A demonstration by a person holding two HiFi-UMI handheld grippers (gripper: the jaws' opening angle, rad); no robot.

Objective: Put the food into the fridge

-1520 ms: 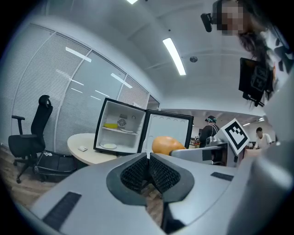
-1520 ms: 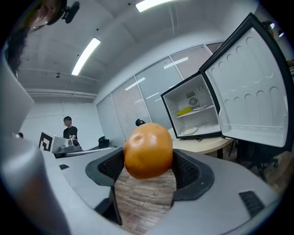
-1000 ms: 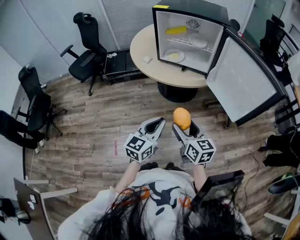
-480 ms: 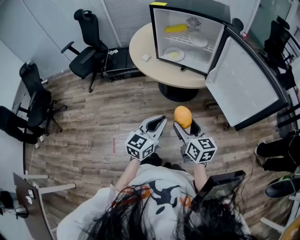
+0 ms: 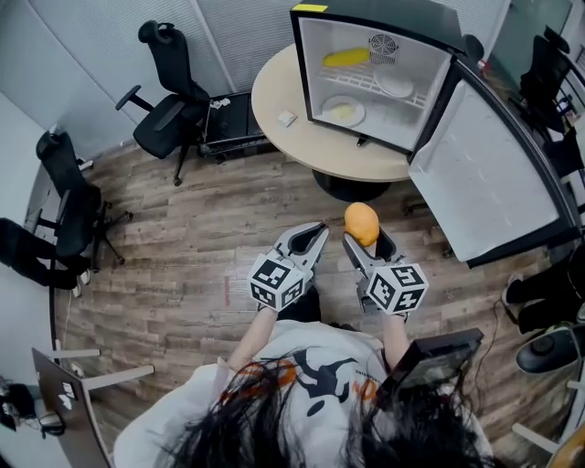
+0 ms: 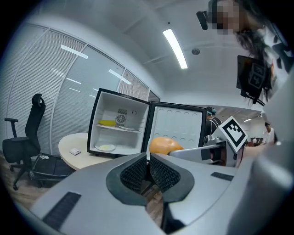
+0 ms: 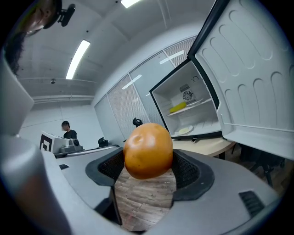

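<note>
Fingers [image 7: 189,170] clamp orange fruit [image 7: 148,150] in right gripper [image 5: 367,245], left gripper [image 5: 313,234] clenched empty, fridge [image 5: 384,13] open ahead, possibly corn [image 5: 345,58] inside

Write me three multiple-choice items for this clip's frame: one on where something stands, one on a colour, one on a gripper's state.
1. Where does the fridge stand?
A. On the wooden floor
B. On the round table
C. On an office chair

2. What colour is the fruit in the right gripper?
A. Green
B. Purple
C. Orange

3. How do the left gripper jaws stand?
A. Shut, with nothing between them
B. Wide apart
C. Shut on a plate

Answers:
1. B: the head view shows the fridge, its door open, on the round tabletop.
2. C: the right gripper view shows an orange round fruit held between the jaws.
3. A: the left gripper view shows the two jaws pressed together with nothing between them.
</note>
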